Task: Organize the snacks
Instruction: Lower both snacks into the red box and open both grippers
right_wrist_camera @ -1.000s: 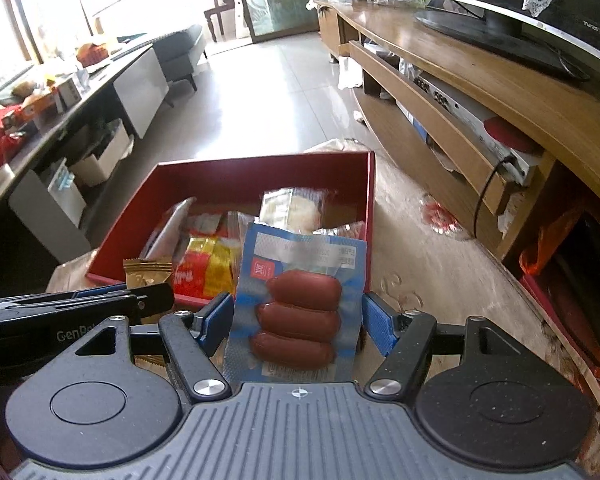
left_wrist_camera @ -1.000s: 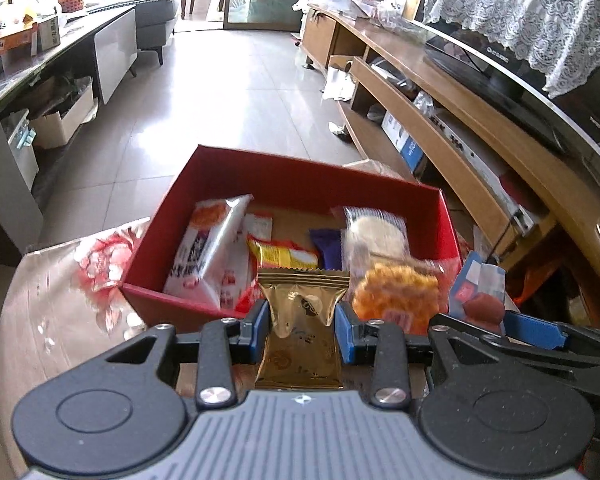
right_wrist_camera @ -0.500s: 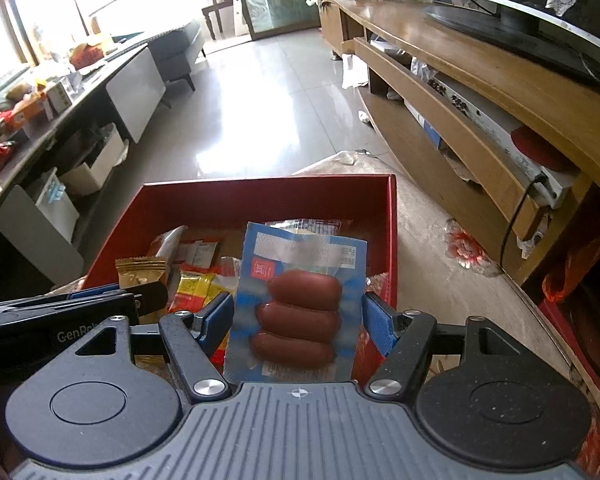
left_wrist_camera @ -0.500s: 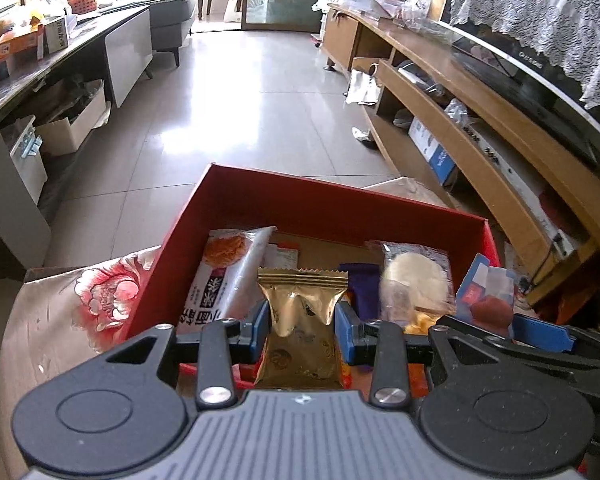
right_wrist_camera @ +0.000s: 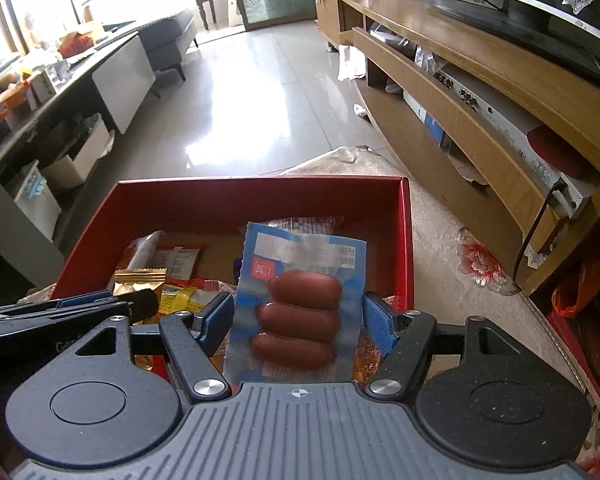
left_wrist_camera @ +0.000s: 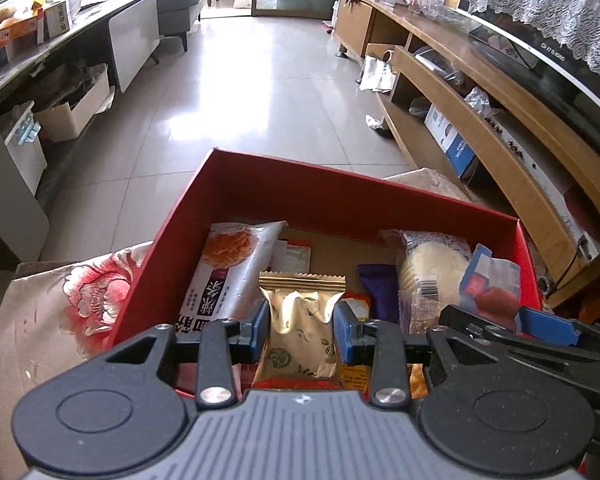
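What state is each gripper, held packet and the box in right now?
Left hand-held gripper: shut on the gold packet.
Right hand-held gripper: shut on the sausage packet.
Red box: open-topped, partly filled with snacks.
Gold packet: upright, held above the box.
Sausage packet: upright, held above the box.

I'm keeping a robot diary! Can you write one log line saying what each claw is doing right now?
left claw: shut on gold packet | right claw: shut on sausage pack | both over red box | nothing dropped yet
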`<move>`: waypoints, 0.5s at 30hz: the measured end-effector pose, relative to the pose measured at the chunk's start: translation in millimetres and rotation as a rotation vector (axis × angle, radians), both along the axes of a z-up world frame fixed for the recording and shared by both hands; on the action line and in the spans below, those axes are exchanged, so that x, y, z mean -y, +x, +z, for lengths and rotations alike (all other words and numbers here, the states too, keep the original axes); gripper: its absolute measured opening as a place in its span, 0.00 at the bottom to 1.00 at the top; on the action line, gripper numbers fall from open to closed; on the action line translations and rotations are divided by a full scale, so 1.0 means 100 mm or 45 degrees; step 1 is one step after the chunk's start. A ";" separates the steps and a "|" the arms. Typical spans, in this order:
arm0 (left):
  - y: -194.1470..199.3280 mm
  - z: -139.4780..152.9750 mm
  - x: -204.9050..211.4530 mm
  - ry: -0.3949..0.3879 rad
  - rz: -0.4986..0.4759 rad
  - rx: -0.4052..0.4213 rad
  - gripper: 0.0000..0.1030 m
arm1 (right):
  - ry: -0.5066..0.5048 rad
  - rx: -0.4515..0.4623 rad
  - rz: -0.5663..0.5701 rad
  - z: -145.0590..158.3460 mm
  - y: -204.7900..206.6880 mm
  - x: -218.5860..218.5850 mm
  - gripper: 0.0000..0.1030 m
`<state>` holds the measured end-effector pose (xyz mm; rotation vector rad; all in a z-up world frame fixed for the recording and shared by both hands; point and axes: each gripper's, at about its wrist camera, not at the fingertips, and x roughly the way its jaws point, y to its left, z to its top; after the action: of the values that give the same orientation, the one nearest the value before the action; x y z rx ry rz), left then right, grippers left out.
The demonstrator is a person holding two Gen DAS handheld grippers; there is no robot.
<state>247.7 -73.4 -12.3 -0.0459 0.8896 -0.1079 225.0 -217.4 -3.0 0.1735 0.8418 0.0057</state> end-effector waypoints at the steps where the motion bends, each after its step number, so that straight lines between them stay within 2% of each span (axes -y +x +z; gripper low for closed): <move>1: 0.00 0.00 0.00 0.001 0.001 -0.001 0.33 | -0.008 0.000 -0.001 0.00 0.00 -0.01 0.73; 13: -0.05 0.05 0.01 0.017 0.006 0.026 0.37 | -0.018 0.032 -0.021 0.04 -0.01 0.02 0.78; 15: -0.06 0.07 0.01 0.023 0.006 0.036 0.40 | -0.022 0.035 -0.022 0.04 -0.01 0.02 0.79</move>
<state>241.4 -74.1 -4.9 -0.0298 0.8622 -0.0960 223.9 -219.4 1.0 0.1642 0.8129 -0.0153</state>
